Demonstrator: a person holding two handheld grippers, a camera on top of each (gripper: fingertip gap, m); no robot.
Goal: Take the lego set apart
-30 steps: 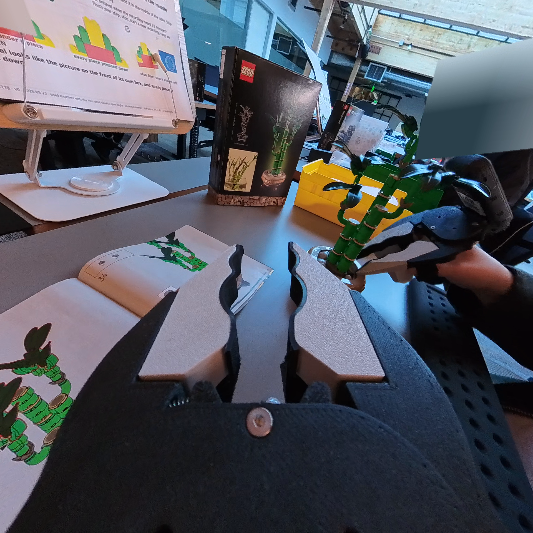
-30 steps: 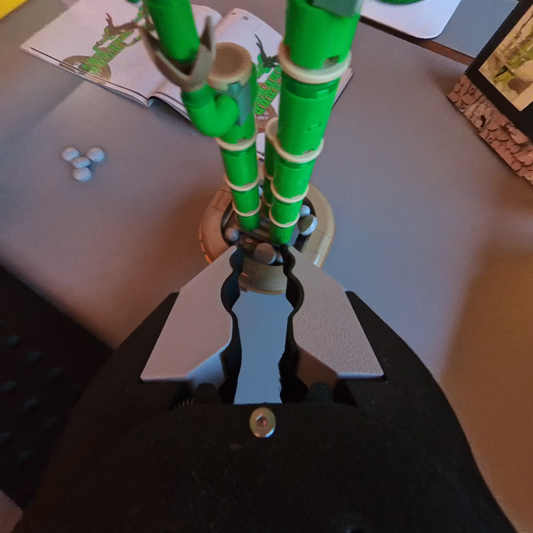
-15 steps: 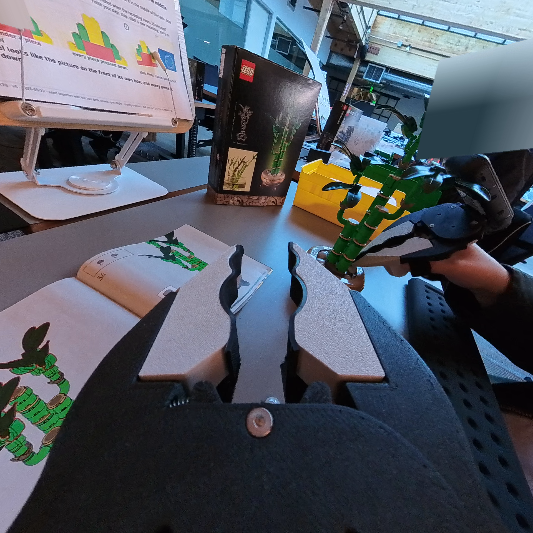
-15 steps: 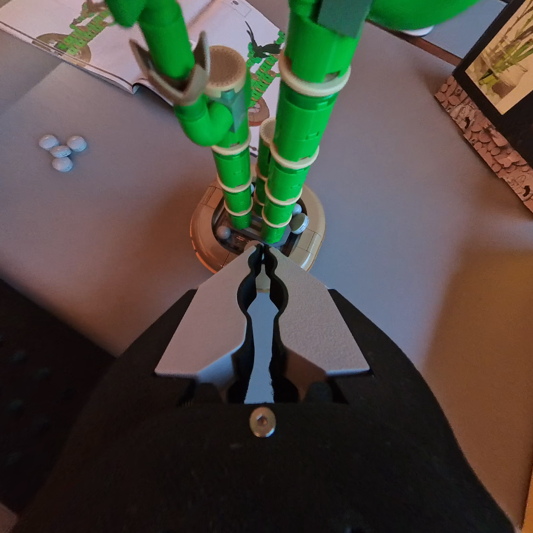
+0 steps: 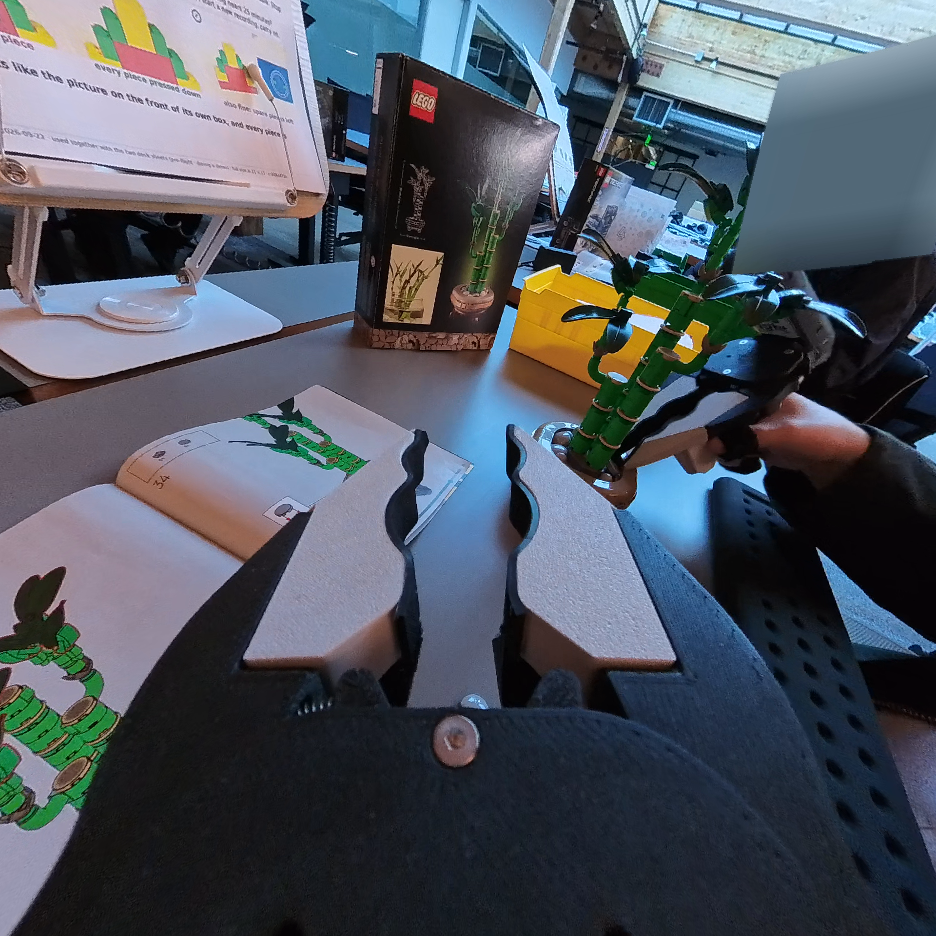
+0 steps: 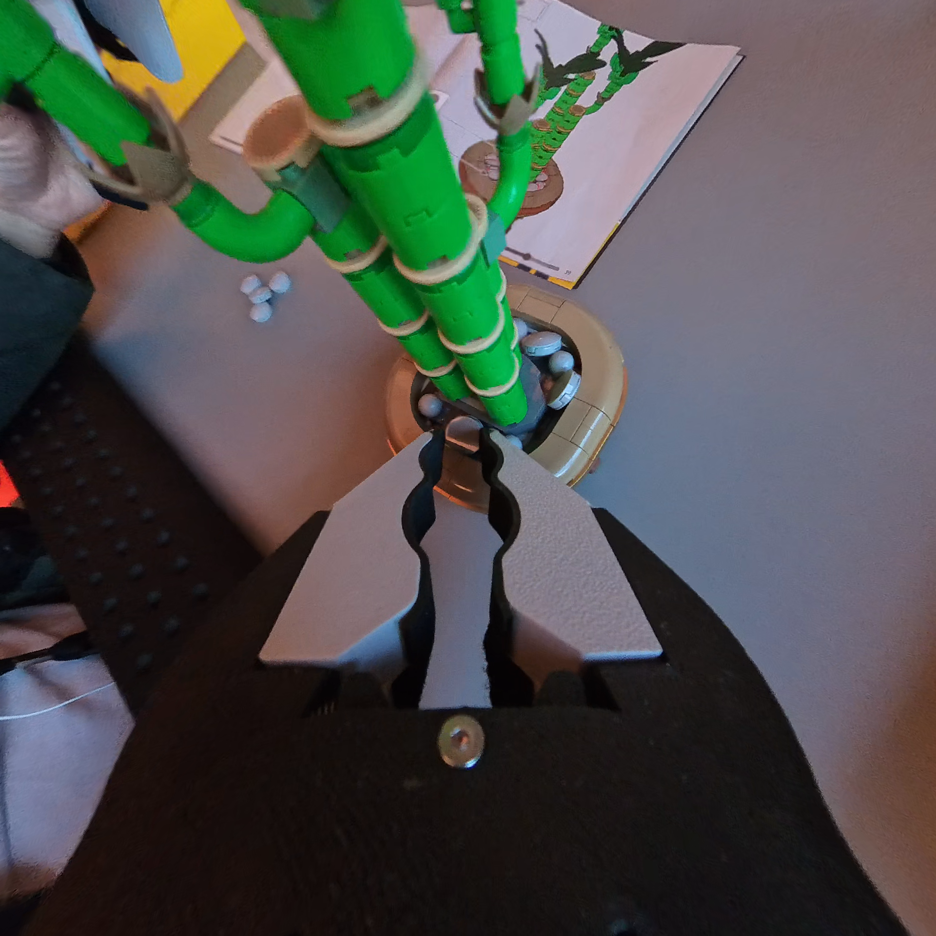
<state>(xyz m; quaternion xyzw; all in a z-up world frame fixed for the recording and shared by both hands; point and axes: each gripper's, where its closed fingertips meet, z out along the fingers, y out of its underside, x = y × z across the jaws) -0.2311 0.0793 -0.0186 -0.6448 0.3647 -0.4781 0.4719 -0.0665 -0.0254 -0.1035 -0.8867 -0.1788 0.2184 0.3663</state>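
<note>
At pot rim: right gripper, reopened since a moment ago, apparently pinching a grey pebble; left gripper spread, idle.

Lego bamboo model sits on the dark table, just right of the open booklet. Three bright green segmented stalks with tan rings between segments, curved side branches, dark leaves on top. Stalks plug into a round tan pot base filled with grey pebble pieces. Four loose grey pebbles lie clustered on the table, apart from the base.
</note>
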